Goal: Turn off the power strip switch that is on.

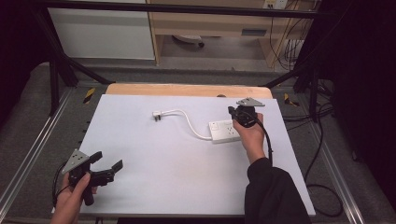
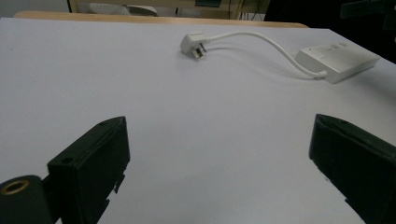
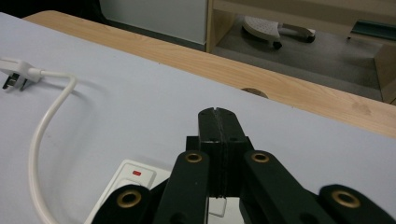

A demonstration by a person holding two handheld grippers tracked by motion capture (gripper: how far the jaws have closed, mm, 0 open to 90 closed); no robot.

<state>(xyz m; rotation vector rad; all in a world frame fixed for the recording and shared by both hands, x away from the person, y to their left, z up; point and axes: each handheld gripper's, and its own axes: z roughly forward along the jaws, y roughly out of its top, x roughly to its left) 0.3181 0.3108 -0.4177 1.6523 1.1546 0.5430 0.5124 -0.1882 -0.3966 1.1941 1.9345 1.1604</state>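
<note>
A white power strip lies on the pale table right of centre. Its white cord curves left to a plug lying flat. My right gripper hangs over the strip's far right end, its jaws shut with nothing between them. In the right gripper view the closed fingertips sit above the strip, whose red-marked switch shows, and the plug is at far left. My left gripper rests at the near left, open and empty. Its view looks toward the plug and strip.
A wooden board edge runs along the table's far side. Black frame bars stand at the back corners. Loose cables lie on the floor to the right. A wooden shelf unit stands beyond the table.
</note>
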